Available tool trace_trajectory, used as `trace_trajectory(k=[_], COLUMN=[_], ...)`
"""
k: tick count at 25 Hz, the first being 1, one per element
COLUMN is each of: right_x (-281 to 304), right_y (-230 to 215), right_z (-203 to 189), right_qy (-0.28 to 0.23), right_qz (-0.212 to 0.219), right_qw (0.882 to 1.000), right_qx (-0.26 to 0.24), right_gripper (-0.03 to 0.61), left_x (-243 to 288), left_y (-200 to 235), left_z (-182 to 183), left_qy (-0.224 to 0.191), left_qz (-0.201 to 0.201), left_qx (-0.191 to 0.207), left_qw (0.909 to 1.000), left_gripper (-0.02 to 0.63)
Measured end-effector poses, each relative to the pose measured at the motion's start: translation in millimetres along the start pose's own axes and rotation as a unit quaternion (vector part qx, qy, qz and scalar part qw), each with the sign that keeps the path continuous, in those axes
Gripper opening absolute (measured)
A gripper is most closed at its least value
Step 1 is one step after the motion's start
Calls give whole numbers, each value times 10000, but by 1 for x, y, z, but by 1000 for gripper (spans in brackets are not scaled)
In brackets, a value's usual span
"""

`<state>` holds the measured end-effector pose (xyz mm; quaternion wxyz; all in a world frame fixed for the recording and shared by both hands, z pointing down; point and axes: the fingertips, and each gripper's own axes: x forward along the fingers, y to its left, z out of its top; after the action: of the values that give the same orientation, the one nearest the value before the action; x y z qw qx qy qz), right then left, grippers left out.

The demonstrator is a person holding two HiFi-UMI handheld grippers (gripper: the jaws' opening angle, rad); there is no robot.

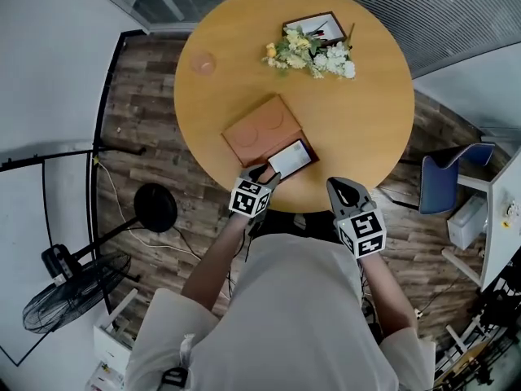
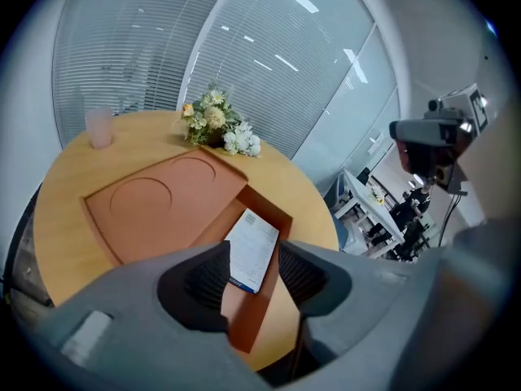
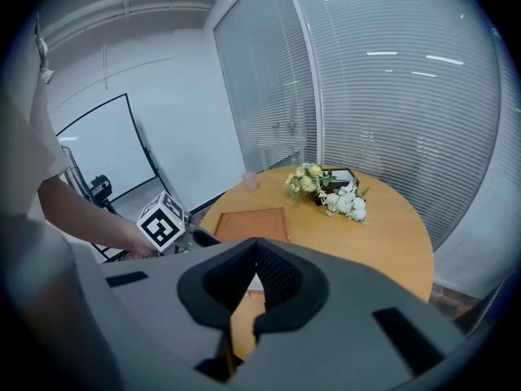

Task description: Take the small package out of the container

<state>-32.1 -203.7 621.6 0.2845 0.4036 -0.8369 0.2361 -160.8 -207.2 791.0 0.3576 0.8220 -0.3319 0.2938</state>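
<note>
**A:** Step in hand?

**B:** Approach for the pick, to judge from the layout. Nearest the body is the left gripper (image 1: 262, 172), tilted down over the near edge of the table (image 1: 366, 129), jaws apart and clamped on nothing. Small package (image 2: 254, 239) framed between the pads (image 2: 205, 282), not yet pressed by either.

**A:** And the other claw?

**B:** Right gripper (image 1: 338, 186) just off the table's near edge, to the right of the package and apart from it. Tips together, nothing between them.

**A:** Place of the package?

**B:** Inside the open compartment at the near right end of the flat brown container (image 1: 259, 129), white printed face up. Compartment walls close along its long sides.

**A:** Demands of the next move?

**B:** Probably a little more descent, then a closing across the package's narrow width with the pads kept inside the walls — little margin there. Likely a straight lift afterwards, to avoid dragging the container.

**A:** Edges and free room?

**B:** Container's near corner close to the table edge, so a risk of sliding it off with any sideways push. Bare wood to the right of the container as a set-down spot. Farther back, flowers (image 1: 313, 55) and a cup (image 1: 203, 63), well clear of the lift path.
</note>
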Motion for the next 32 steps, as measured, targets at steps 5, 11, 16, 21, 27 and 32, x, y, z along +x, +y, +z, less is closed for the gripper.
trace_trajectory(k=[5,11,16,21,27,32], right_x=[2,4,9,15,20,18], right_y=[-10,-29,-43,-51,-51,-56], right_z=[-5,-5,1,0,-1,-3], right_qy=[77,108,75,102,124,130], right_qz=[31,167,281,425,586,625], right_qw=[10000,9998,9995,9990,9982,9980], right_qx=[42,67,102,91,36,49], right_gripper=[3,3,3,3,3,3], left_x=[24,45,61,69,78,84], left_y=[6,18,36,40,43,43], left_z=[-11,-29,-42,-44,-53,-60], left_qy=[354,897,1187,1471,2036,2310], left_qz=[58,606,1123,1297,1443,1351], left_qx=[-216,-521,-944,-1068,-979,-1091], left_qw=[9991,9928,9820,9747,9634,9573], left_gripper=[188,190,190,207,236,242])
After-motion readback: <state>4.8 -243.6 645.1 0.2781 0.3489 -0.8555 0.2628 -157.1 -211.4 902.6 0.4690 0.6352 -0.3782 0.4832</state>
